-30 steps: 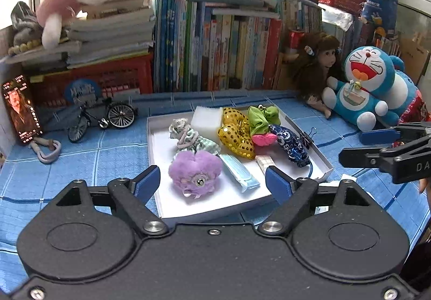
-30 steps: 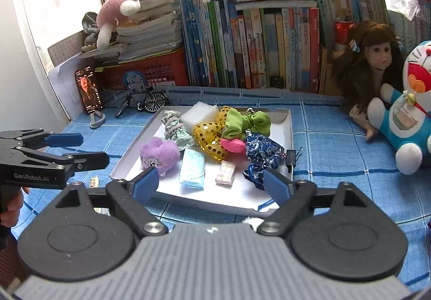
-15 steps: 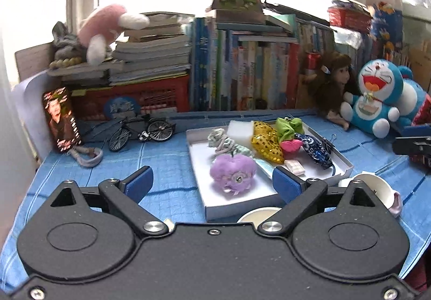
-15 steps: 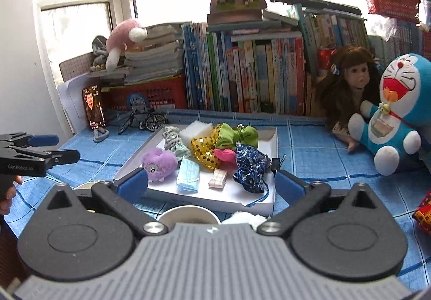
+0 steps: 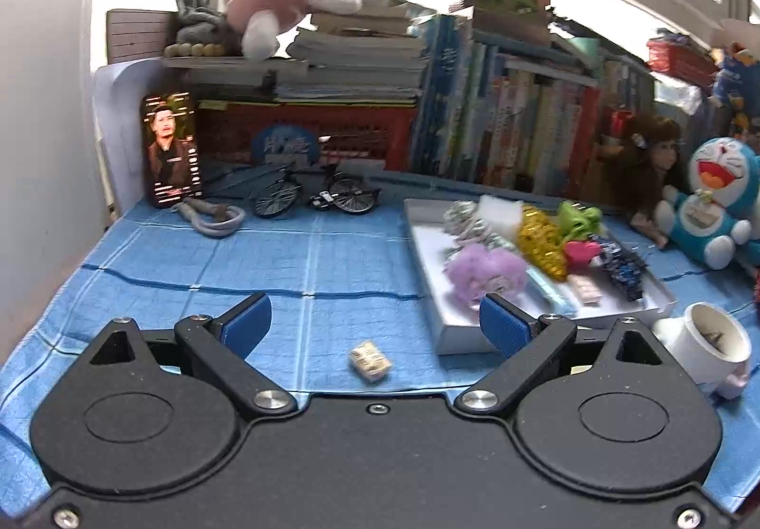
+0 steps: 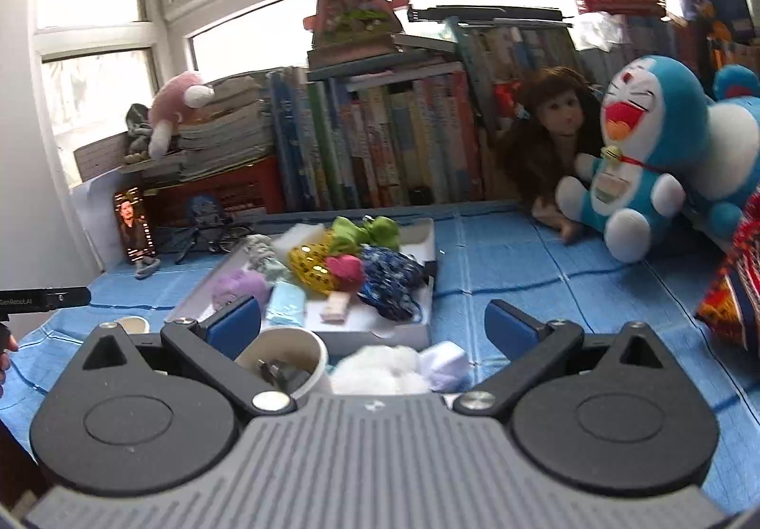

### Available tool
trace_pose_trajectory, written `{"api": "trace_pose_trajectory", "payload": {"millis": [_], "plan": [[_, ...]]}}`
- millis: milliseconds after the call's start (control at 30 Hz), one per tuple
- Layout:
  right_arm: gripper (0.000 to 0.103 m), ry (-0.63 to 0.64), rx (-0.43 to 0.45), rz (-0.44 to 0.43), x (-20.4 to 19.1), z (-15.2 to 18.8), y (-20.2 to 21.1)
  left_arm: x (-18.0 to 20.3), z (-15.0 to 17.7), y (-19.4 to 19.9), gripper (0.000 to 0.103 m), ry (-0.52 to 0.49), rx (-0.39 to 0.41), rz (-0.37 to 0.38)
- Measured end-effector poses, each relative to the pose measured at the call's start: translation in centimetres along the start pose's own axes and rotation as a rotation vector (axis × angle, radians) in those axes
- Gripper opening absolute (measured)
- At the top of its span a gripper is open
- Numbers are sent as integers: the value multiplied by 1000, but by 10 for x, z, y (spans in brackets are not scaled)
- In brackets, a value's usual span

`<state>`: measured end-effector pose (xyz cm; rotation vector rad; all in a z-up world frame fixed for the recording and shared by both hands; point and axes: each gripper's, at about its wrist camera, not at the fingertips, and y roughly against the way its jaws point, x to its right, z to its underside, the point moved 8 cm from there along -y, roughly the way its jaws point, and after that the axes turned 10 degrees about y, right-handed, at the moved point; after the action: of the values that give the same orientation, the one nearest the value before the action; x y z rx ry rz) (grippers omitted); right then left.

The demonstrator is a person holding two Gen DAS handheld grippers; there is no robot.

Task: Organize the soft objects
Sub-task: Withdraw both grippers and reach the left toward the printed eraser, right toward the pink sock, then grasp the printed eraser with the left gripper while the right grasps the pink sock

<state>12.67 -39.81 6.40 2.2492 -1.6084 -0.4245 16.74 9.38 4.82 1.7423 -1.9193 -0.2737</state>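
A white tray [image 5: 456, 339] on the blue cloth holds soft items: a purple fluffy ball [image 5: 484, 270], a yellow sequined scrunchie [image 5: 541, 239], a green bow [image 5: 577, 218], a dark blue scrunchie [image 5: 622, 270] and a white sponge [image 5: 498, 213]. My left gripper [image 5: 375, 320] is open over bare cloth left of the tray, with only a small beige cork-like piece [image 5: 370, 360] lying below it. My right gripper [image 6: 373, 322] is open in front of the tray [image 6: 380, 334]. White cotton fluff [image 6: 380, 367] and a pale blue soft lump [image 6: 446, 365] lie on the cloth between its fingers, untouched.
A white cup [image 6: 285, 358] stands by the right gripper's left finger, and another cup [image 5: 712, 344] sits right of the tray. A Doraemon plush [image 6: 636, 149], a doll [image 6: 555, 135], a row of books [image 6: 380, 139], a phone [image 5: 171, 149] and a model bicycle [image 5: 313, 192] line the back.
Both grippers have drawn back from the tray and sunk lower, the left one shifting leftwards. The cups, the fluff and the beige piece have come into view. Both pairs of jaws stand slightly wider.
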Motion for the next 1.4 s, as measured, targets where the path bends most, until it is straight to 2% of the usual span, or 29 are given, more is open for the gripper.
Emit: {"api": "trace_pose_trajectory", "payload": {"millis": [133, 267, 500, 633, 833, 1167, 1300, 1367, 1400], "plan": [[103, -32, 3, 28, 11, 14, 5, -7, 6, -10, 94, -9, -11, -44], [103, -66, -16, 55, 22, 29, 7, -10, 8, -21, 92, 27, -32, -56], [103, -34, -39, 66, 21, 51, 12, -20, 14, -51, 69, 176, -142, -52], [103, 15, -38, 51, 14, 62, 13, -23, 19, -65, 60, 209, -181, -67], [93, 139, -65, 73, -4, 74, 3, -21, 27, -78, 49, 228, -224, -65], [80, 201, -86, 122, -12, 83, -15, -24, 33, -96, 45, 303, -285, -52], [76, 223, -80, 136, -14, 84, -17, -24, 35, -102, 40, 325, -305, -51], [71, 228, -81, 138, -16, 85, -18, -22, 35, -105, 39, 322, -310, -48], [69, 226, -83, 139, -15, 85, -19, -22, 35, -106, 33, 320, -311, -50]]}}
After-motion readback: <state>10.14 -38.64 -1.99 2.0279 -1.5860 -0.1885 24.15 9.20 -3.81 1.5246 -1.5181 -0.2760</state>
